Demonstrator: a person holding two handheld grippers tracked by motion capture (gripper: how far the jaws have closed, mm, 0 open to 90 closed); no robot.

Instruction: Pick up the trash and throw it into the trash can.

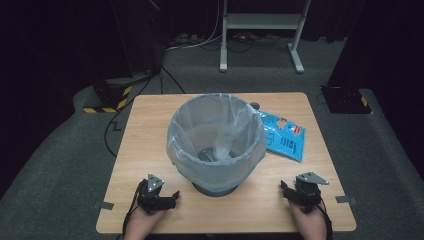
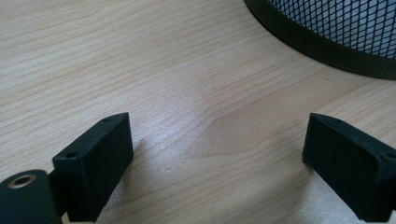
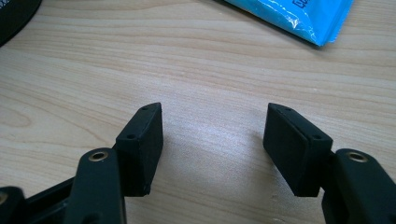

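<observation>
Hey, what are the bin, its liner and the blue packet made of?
Bin: seemingly black metal mesh, with a diamond grid above a solid base band. Liner: thin translucent plastic film, folded over the rim. Blue packet: glossy plastic, crinkled and shiny.

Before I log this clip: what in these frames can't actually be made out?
- What lies at the bottom of the bin: high view, dim grey shapes blurred by the plastic liner.
- Print on the blue packet: high view too small; right gripper view cut off by the top edge.
- Small dark object at the table's far edge: half hidden behind the bin rim.
- Bin in the left gripper view: cropped to its base and mesh.
</observation>
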